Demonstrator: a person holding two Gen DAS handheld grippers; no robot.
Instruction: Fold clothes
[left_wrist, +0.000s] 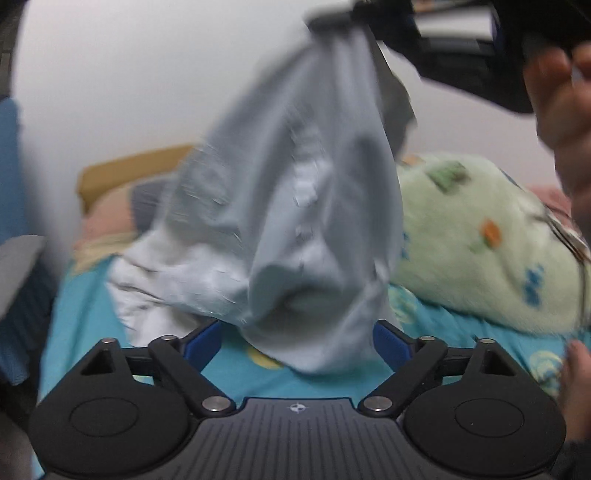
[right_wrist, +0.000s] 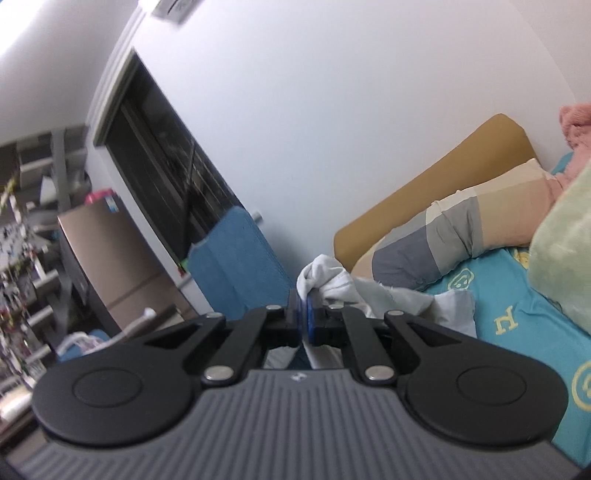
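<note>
Right hand-held gripper (right_wrist: 306, 317), soft crumpled cloth (left_wrist: 280, 221)

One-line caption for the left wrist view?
Right gripper lifts a pale garment above the teal bedsheet; open left gripper beneath it.

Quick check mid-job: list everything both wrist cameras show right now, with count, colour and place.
garment: one, pale blue-grey, hanging over the bed, top corner pinched
bedsheet: one, teal with yellow print, under everything
fleece blanket: one, pale green, bunched right of the garment
pillow: one, grey, cream and peach checks, against the headboard
headboard: one, mustard, along the white wall
window: one, dark, left wall
blue towel: one, below the window
left tool: open, just under the garment's hem
right tool: shut on garment
hand: one, holding the right tool
</note>
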